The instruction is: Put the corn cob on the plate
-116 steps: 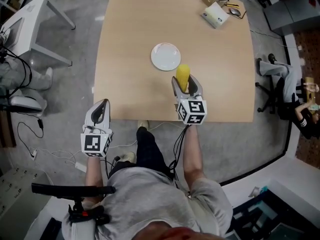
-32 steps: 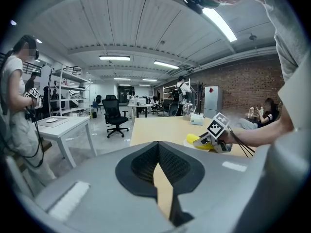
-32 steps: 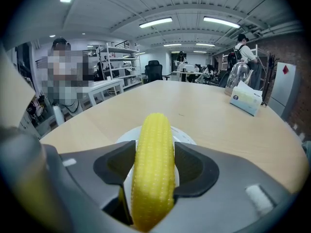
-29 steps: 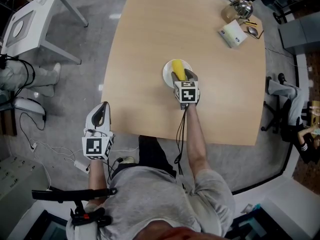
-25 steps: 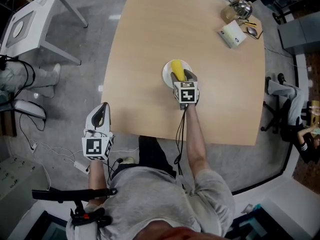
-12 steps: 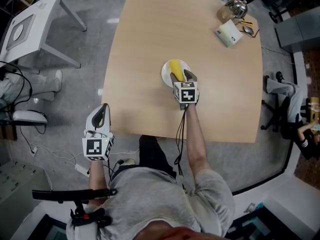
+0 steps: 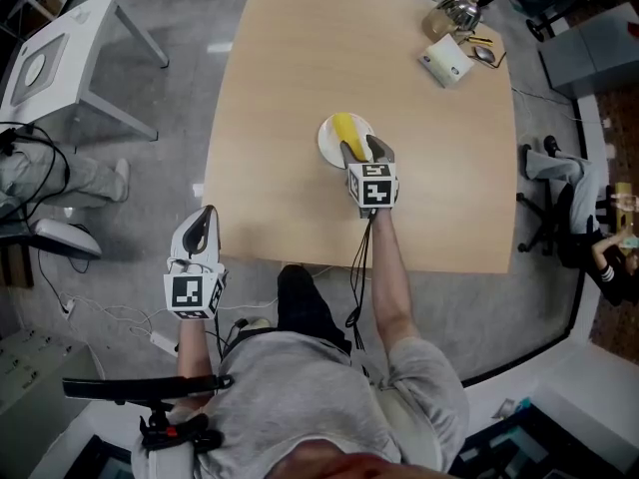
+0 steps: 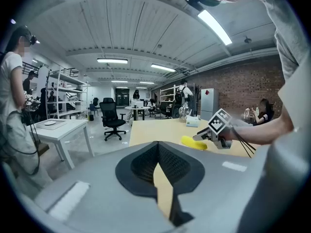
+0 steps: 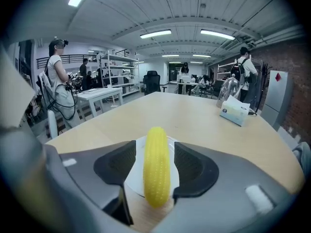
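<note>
The yellow corn cob (image 7: 343,128) lies on the small white plate (image 7: 326,147) in the middle of the wooden table (image 7: 280,78). My right gripper (image 7: 361,149) hovers at the plate's near side. In the right gripper view the corn cob (image 9: 156,164) lies lengthways between the jaws of my right gripper (image 9: 154,148). The jaws have just been closing a little, but a strip of plate (image 9: 135,172) shows beside the cob, so they stand open. My left gripper (image 7: 199,224) hangs shut off the table's near left edge, holding nothing. The left gripper view shows those closed tips (image 8: 159,144) and the cob (image 8: 193,142) beyond.
A tissue box (image 7: 444,60) and a metal pot (image 7: 452,10) sit at the table's far right corner. A white side table (image 7: 62,56) stands to the left, and cables (image 7: 60,267) lie on the floor. An office chair (image 7: 547,183) stands to the right.
The corn cob, held near the table's front edge at first, now lies on the plate. Over the last second my right gripper lifted slightly behind it. The left gripper kept still.
</note>
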Tool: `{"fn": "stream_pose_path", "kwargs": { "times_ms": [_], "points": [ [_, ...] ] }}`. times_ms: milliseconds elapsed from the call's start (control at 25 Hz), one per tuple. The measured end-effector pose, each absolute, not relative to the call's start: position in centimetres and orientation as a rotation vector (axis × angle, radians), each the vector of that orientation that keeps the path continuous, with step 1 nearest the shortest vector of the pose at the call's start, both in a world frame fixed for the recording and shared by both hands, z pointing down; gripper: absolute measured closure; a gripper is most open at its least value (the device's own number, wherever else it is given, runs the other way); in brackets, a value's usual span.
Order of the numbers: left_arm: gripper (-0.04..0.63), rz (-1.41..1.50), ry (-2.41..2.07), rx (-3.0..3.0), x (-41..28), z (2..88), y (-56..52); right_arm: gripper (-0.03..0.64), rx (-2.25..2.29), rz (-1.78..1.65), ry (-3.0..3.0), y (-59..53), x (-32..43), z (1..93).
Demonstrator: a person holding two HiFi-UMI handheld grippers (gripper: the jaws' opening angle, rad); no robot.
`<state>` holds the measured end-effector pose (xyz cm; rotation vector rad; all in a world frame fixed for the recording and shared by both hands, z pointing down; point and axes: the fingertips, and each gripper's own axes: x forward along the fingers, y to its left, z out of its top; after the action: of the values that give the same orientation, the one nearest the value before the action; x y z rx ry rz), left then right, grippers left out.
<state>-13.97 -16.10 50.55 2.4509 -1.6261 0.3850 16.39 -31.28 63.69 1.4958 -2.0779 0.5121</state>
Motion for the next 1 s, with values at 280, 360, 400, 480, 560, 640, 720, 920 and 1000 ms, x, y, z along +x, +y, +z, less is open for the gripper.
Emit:
{"fn": "stream_pose_path", "kwargs": {
  "times_ms": [280, 360, 400, 480, 560, 640, 720, 920, 1000],
  "points": [
    [0.575, 0.369, -1.619, 2.47, -14.3, 49.9, -14.7, 0.367, 1.53, 0.492, -2.097, -29.6, 16.4, 61.8],
    [0.575, 0.365, -1.62, 2.475, -14.4, 49.6, -14.5, 0.374, 1.542, 0.484, -2.104, -29.2, 16.4, 61.1],
    [0.575, 0.364, -1.62, 2.477, -14.5, 49.5, -14.4, 0.377, 1.549, 0.478, -2.109, -29.1, 16.4, 60.7],
    [0.575, 0.36, -1.618, 2.485, -14.5, 49.2, -14.2, 0.384, 1.566, 0.462, -2.121, -28.7, 16.3, 60.0],
    [0.575, 0.355, -1.614, 2.499, -14.5, 48.9, -14.0, 0.399, 1.587, 0.439, -2.134, -28.2, 16.3, 59.1],
    [0.575, 0.346, -1.61, 2.516, -14.5, 48.3, -13.7, 0.405, 1.61, 0.425, -2.142, -27.6, 16.4, 58.2],
    [0.575, 0.336, -1.608, 2.529, -14.5, 47.9, -13.4, 0.415, 1.632, 0.41, -2.152, -27.0, 16.4, 57.4],
    [0.575, 0.317, -1.601, 2.547, -14.6, 47.4, -12.2, 0.437, 1.682, 0.378, -2.178, -25.2, 16.3, 55.3],
    [0.575, 0.313, -1.594, 2.556, -14.6, 47.2, -11.7, 0.447, 1.701, 0.365, -2.188, -24.4, 16.3, 54.6]
  ]
}}
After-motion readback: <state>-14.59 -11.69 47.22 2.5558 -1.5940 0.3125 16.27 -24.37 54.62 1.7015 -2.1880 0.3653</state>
